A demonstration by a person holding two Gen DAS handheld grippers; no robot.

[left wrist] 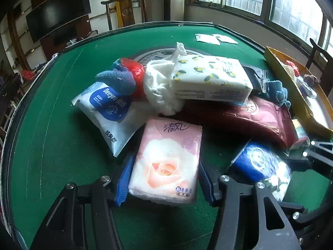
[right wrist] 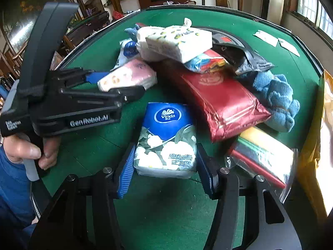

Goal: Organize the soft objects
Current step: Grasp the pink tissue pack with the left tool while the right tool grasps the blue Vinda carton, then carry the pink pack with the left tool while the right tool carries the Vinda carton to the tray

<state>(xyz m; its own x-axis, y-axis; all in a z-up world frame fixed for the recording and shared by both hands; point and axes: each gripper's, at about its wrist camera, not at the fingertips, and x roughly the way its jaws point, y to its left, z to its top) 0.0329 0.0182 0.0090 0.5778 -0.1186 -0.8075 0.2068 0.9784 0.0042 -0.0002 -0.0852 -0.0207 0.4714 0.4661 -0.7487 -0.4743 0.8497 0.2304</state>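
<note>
Left gripper (left wrist: 163,171): jaws clamped on the pink rose tissue pack (left wrist: 166,160), one blue pad on each long side; pack's long axis runs near-to-far, logo end pointing far toward the pile, near the left of the green counter (left wrist: 52,125). Just far-left of it lies a white-blue wipes pouch (left wrist: 108,112), long axis diagonal, with a blue knit cloth (left wrist: 118,79) on its far end. Mid pile: lemon-print tissue pack (left wrist: 210,79) on top, long axis left-right, slightly tilted; under it a dark red pack (left wrist: 258,116) running diagonally toward near-right. Right gripper (right wrist: 164,162): jaws clamped on the blue Vinda tissue pack (right wrist: 166,137), long axis near-to-far, logo end far, sitting near-centre in the right wrist view. Right of that: a clear bag with coloured strips (right wrist: 264,156), then a yellow box (left wrist: 295,95) at the counter's right edge.
</note>
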